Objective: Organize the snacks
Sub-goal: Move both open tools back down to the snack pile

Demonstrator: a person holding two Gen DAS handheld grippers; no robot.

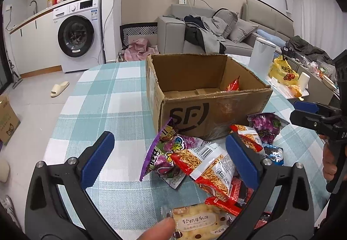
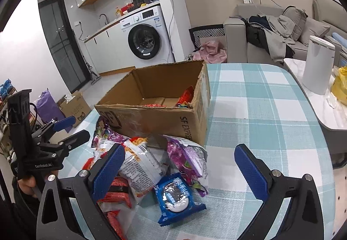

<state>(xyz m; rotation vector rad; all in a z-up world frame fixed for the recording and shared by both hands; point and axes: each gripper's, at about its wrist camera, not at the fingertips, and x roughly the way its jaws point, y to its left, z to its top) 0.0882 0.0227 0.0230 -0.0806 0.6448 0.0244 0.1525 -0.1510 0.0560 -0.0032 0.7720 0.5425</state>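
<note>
Left wrist view. The left gripper [image 1: 170, 153] hovers over the near edge of a snack pile on the checked tablecloth [image 1: 104, 97], its blue pads set wide apart and holding nothing. Between them lie a purple packet [image 1: 161, 153] standing on edge and a red-and-white noodle-snack packet [image 1: 207, 166]; a cream biscuit pack [image 1: 195, 222] lies nearest the camera, with a fingertip [image 1: 160, 229] touching its left end. Just beyond the pile stands the open cardboard box [image 1: 214, 107], which already contains a red packet [image 1: 233, 85] against its far right wall. The right gripper [image 1: 303, 112] enters from the right edge.

Right wrist view. The right gripper [image 2: 180, 166] likewise has its pads spread and empty, poised above a blue cookie pack [image 2: 176, 197] and a second purple packet [image 2: 186, 158] that lies touching the box's near wall. The left gripper [image 2: 67, 127] appears at far left, open.

Hazards. The packets overlap, so closing on one probably drags or lifts a neighbour. Glossy film may slip from the pads during the carry. The purple packet balanced on edge is liable to topple if nudged. Both tools work over the same small pile and could collide. A hard squeeze would likely crush the brittle contents. A low carry may catch the box's near wall.
</note>
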